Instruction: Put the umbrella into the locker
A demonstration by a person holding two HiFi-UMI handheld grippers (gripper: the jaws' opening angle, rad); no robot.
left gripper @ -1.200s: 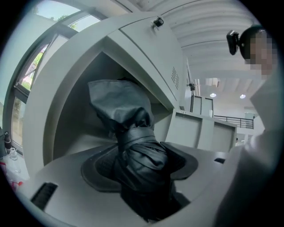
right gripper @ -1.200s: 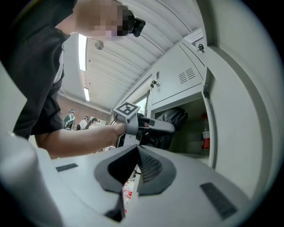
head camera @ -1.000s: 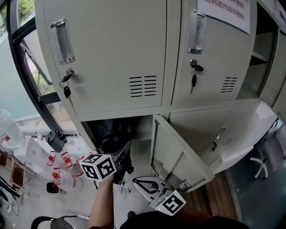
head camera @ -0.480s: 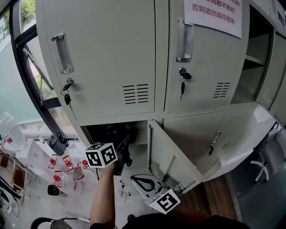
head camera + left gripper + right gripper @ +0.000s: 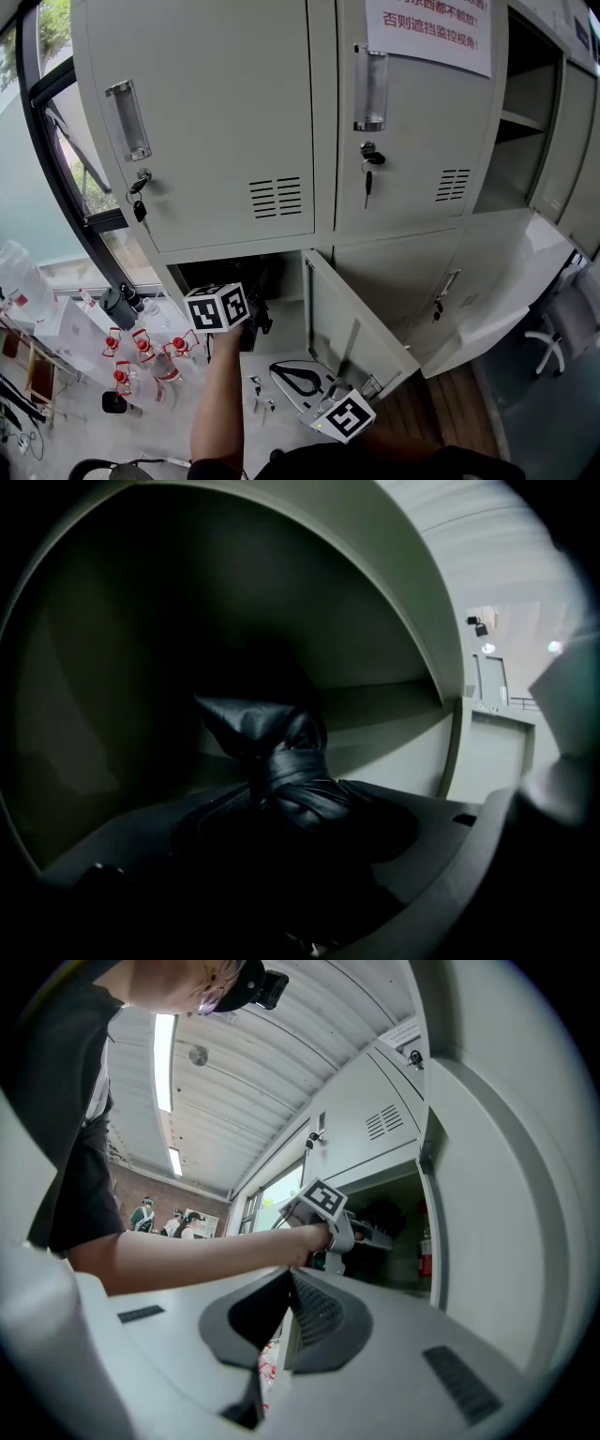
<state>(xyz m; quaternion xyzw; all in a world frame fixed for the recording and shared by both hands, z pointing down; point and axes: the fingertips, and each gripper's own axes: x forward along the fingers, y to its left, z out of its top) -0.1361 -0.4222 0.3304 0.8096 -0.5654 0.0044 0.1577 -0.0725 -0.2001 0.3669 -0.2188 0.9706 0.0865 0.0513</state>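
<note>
The lower locker compartment point(image 5: 225, 274) stands open, its door point(image 5: 354, 323) swung out to the right. My left gripper point(image 5: 257, 315), under its marker cube, reaches into the opening. Seen from the left gripper view, a black folded umbrella point(image 5: 279, 766) sticks out from between the dark jaws of that gripper point(image 5: 291, 832), which is shut on it inside the dim compartment. My right gripper point(image 5: 298, 380) hangs low in front of the door, shut with nothing in it. In the right gripper view its pads meet at the tips point(image 5: 287, 1283), and the left cube point(image 5: 322, 1199) shows at the locker mouth.
Keys hang from the locks of two upper doors point(image 5: 139, 208) point(image 5: 367, 192). Several bottles with red caps point(image 5: 141, 345) stand on the floor at the left, by a dark window frame point(image 5: 56, 178). An open shelved locker point(image 5: 520, 122) and a second open door point(image 5: 487, 281) are at the right.
My left gripper has moved with the umbrella up and forward, further into the locker opening. The right gripper has stayed about where it was.
</note>
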